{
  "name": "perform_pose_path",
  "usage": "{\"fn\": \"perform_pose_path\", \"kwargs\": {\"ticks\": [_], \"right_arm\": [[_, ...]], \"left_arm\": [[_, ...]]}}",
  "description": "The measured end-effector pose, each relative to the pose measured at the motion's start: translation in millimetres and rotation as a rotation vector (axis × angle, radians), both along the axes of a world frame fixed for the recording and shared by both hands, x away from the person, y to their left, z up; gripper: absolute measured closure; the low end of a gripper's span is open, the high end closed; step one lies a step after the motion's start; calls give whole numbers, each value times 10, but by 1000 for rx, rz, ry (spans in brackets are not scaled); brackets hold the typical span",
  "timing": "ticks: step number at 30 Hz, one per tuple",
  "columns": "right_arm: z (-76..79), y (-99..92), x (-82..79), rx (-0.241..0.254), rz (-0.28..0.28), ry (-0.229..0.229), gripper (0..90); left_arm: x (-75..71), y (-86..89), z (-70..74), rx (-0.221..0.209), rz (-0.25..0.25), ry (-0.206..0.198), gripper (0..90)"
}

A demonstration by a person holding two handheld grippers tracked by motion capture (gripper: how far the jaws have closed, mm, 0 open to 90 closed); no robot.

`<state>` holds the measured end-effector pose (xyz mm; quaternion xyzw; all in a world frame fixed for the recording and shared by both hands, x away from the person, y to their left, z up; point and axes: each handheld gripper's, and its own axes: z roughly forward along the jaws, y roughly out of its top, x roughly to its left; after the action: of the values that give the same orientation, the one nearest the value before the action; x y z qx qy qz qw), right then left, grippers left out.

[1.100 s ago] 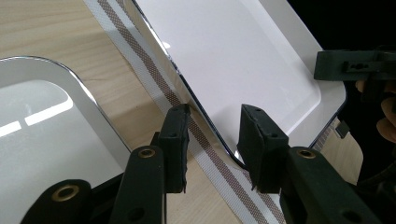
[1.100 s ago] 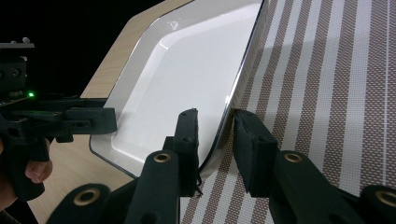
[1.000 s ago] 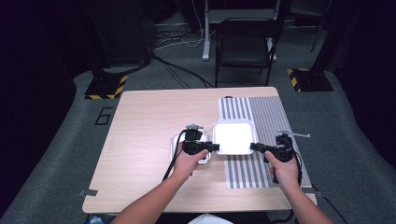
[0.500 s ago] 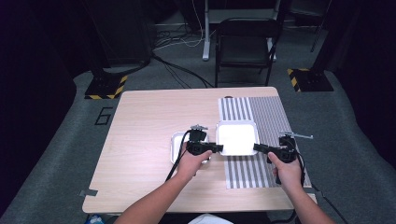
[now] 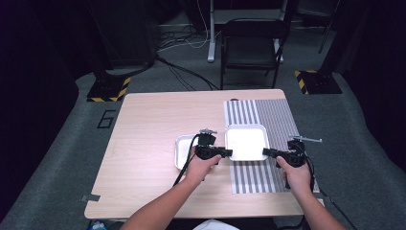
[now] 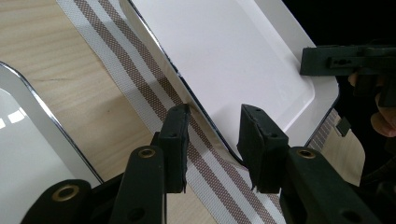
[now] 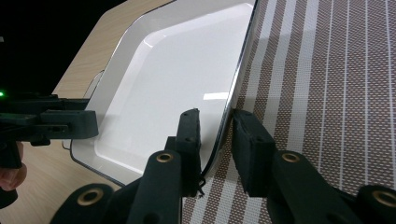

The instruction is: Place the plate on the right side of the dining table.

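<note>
Wooden table carries a striped mat; on it sits the white tray, stiff, light, glossy-slippery. Left gripper and right gripper pinch its opposite rims, the sensible holds.

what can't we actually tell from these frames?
- Left gripper view: whether the pads press the white tray rim; a gap shows beside one pad.
- High view: jaw contact of the right gripper on the tray is too small to tell.
- High view: the second tray is partly hidden by the left hand.
- Right gripper view: the tray's underside is hidden by its rim.
</note>
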<state>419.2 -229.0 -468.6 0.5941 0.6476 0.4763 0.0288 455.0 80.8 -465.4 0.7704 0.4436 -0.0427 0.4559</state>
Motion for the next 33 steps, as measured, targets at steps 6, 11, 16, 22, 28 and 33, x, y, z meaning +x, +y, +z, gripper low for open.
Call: {"fn": "perform_pose_path", "kwargs": {"ticks": [6,11,16,22,28,33], "right_arm": [[-1,-29,-1,-16,-5,0,727],[-14,-54,-9,-26,-7,3,729],[-24,-76,-3,-31,-11,10,733],[-28,-99,15,-33,-17,12,736],[-31,-123,26,-36,-22,16,738],[-39,-158,34,-37,-23,11,737]], "left_arm": [[2,-44,-11,-1,-1,3,632],[8,-78,-35,3,-7,9,632],[12,-99,-46,3,-8,12,632],[23,-129,-58,2,-10,15,632],[35,-159,-66,2,-13,16,631],[54,-190,-78,4,-17,16,632]]}}
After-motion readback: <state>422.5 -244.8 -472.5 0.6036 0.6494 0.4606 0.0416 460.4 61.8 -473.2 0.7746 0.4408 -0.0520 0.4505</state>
